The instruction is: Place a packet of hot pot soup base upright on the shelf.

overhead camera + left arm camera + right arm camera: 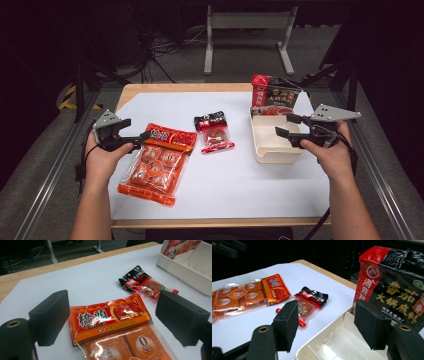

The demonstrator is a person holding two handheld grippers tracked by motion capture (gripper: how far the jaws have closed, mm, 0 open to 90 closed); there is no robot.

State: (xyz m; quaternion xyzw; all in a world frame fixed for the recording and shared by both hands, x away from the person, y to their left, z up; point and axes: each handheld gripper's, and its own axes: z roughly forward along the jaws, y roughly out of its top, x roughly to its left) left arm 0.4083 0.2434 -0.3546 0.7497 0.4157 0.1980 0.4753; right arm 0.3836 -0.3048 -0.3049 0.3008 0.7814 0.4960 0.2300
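Left tongs: your left tongs stand released, jaws wide either side of the top edge of the orange hotpot-base packet, not pressing it.
Orange packet: it lies flat on the white desk, at your left, red header strip toward the far side.
Right tongs: your right tongs are released too, hovering over the cream tray with nothing between the jaws.
Tray: a red-and-black tomato hotpot pouch stands upright at its far end.
Small sachet: the black-and-red sachet lies between packet and tray, apart from both.
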